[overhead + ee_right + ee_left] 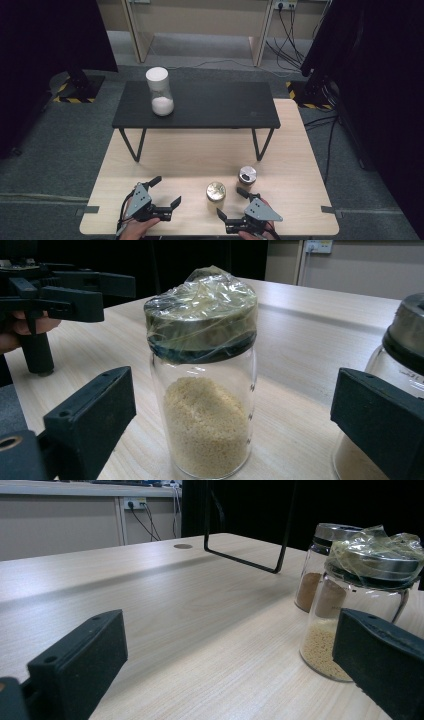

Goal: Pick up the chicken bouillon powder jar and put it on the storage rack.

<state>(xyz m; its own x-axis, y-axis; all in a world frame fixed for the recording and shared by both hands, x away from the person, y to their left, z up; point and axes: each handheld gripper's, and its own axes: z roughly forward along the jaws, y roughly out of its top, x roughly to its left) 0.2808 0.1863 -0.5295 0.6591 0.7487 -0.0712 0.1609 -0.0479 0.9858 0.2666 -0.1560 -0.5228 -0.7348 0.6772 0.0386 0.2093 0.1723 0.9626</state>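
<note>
A glass jar of yellow grains (216,191), its lid wrapped in clear film, stands near the front of the wooden table (150,155). My right gripper (231,202) is open just to its right and front. In the right gripper view the jar (207,390) stands centred just ahead of the wide jaws, untouched. A second jar with a silver lid and brown powder (246,175) is close behind it, also at the right edge (405,355). My left gripper (166,190) is open and empty to the left of both jars (350,605).
A low black bench (200,107) stands across the far half of the table, its thin legs (250,560) reaching down to the wood. On it is a tall jar with a white lid and white powder (160,92). The left gripper (107,295) is seen beyond the grain jar.
</note>
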